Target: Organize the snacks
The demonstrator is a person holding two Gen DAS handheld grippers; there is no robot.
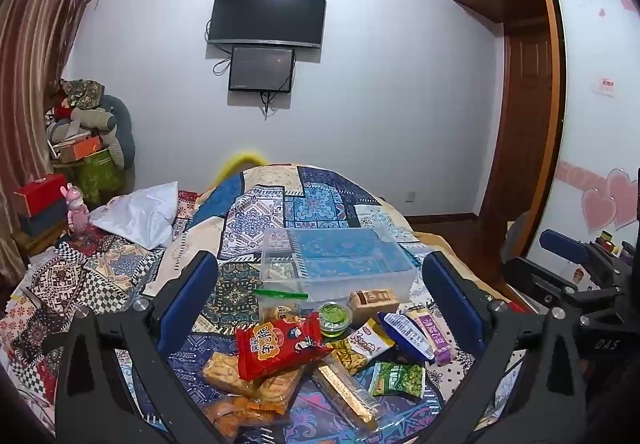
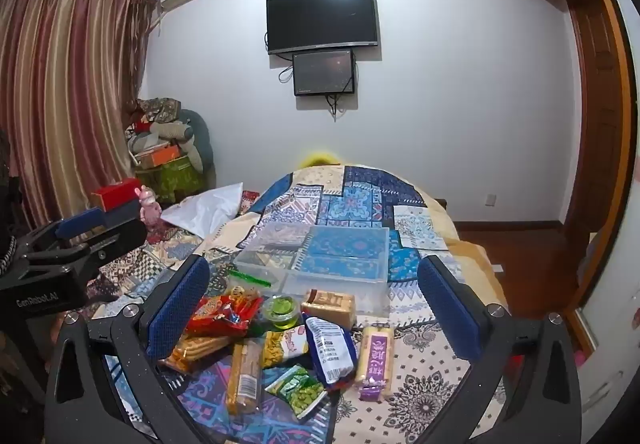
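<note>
- Blue-padded fingers of my left gripper (image 1: pixel 318 294) stand spread wide at the bottom of the left wrist view, pinching nothing, framing the snack heap from above.
- Likewise my right gripper (image 2: pixel 314 302) has its fingers spread wide and holds nothing; the heap lies between them on the patterned quilt (image 2: pixel 424 376).
- Nearest in the heap, seen from the right wrist, a green pea packet (image 2: pixel 298 390) lies beside a long golden biscuit sleeve (image 2: pixel 244 376) and a dark blue packet (image 2: pixel 332 352) with a white label.
- Just to the right of the blue packet lies a purple-labelled bar (image 2: pixel 376 362), apart from the rest on the pale part of the quilt.
- On the left of the heap a red crinkled packet (image 1: pixel 280 342) rests on top of clear-wrapped cracker packs (image 1: pixel 240 376); an orange snack bag (image 1: pixel 236 414) lies nearest me in that view.
- Farther in, a small green jelly cup (image 2: pixel 282 310) stands upright next to a tan wafer block (image 2: pixel 330 306), and a zip bag with a green seal (image 1: pixel 280 302) sits just behind the red packet.
- Behind the snacks stands a clear plastic storage box (image 1: pixel 340 284), nothing in it that I can see, touching or nearly touching the wafer block.
- Beyond, a white pillow (image 1: pixel 140 216) lies on the bed, and a wall-mounted television (image 1: pixel 266 16) hangs above a smaller screen (image 1: pixel 262 70).
</note>
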